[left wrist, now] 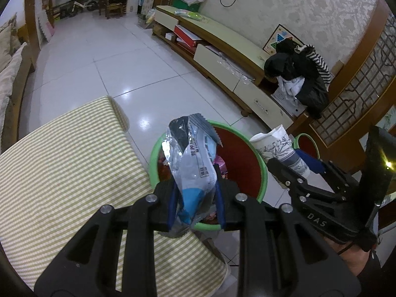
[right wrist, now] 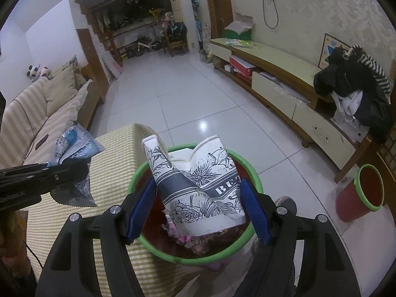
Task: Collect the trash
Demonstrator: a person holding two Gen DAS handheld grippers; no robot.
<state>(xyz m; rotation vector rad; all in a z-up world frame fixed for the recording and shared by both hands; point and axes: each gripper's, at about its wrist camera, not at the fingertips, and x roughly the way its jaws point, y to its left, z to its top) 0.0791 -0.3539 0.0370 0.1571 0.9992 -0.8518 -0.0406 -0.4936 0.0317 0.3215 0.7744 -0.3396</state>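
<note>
The bin (right wrist: 198,255) stands on the floor (right wrist: 198,94) just off the table's (right wrist: 74,222) corner; a second bin (right wrist: 366,193) sits farther right (nearer the long cabinet (right wrist: 284,74)), scraps (right wrist: 193,240) inside the first.

We're in a home living room: a cushioned sofa (right wrist: 37,106) faces a long low TV cabinet (right wrist: 284,84). White floor tiles (right wrist: 185,104) run back to a child's bike (right wrist: 143,45).

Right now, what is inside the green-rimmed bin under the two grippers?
The bin already holds crumpled pink and patterned wrappers against its red inner wall. The crushed paper cup in the right gripper and the foil packet in the left gripper cover most of the bottom.
</note>
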